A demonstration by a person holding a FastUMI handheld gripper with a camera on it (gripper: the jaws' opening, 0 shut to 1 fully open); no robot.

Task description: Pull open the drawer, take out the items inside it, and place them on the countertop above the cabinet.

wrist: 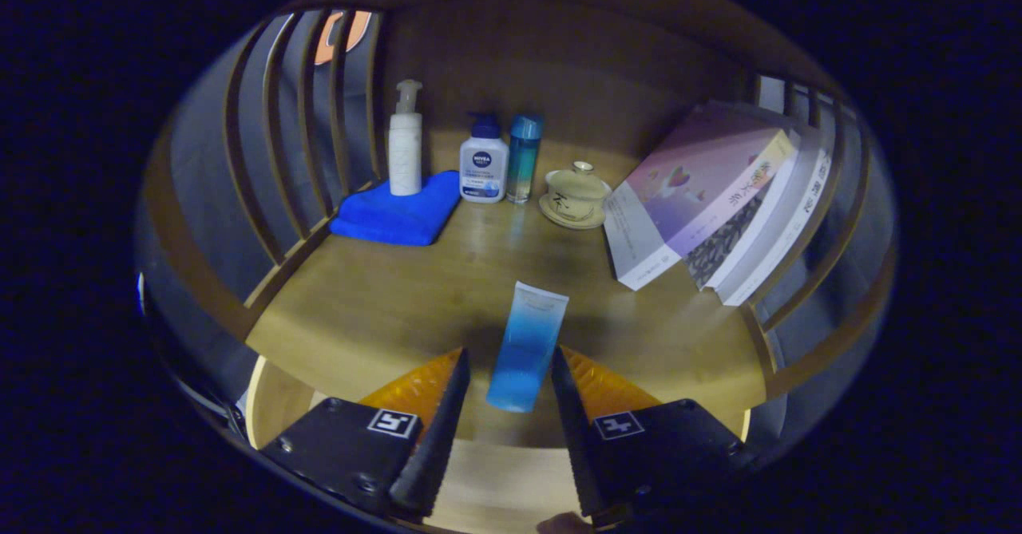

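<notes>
You are at the placing step: the blue tube (527, 346) lies on the countertop (375, 310) near its front edge, between the fingers of your gripper (509, 374), spread and gripping nothing, so back straight off.

The fisheye camera is riding on the gripper (506, 366) and looking forward and slightly downward along its two fingers onto the wooden countertop (383, 310), toward the brown back panel (559, 79) and the slatted wooden side rails (295, 119). It is sitting close to the countertop's near edge, so the blue translucent tube (527, 346) lying between the spread fingers is looming large while the folded blue cloth (397, 213) and the leaning books (718, 199) are standing farther off.
</notes>
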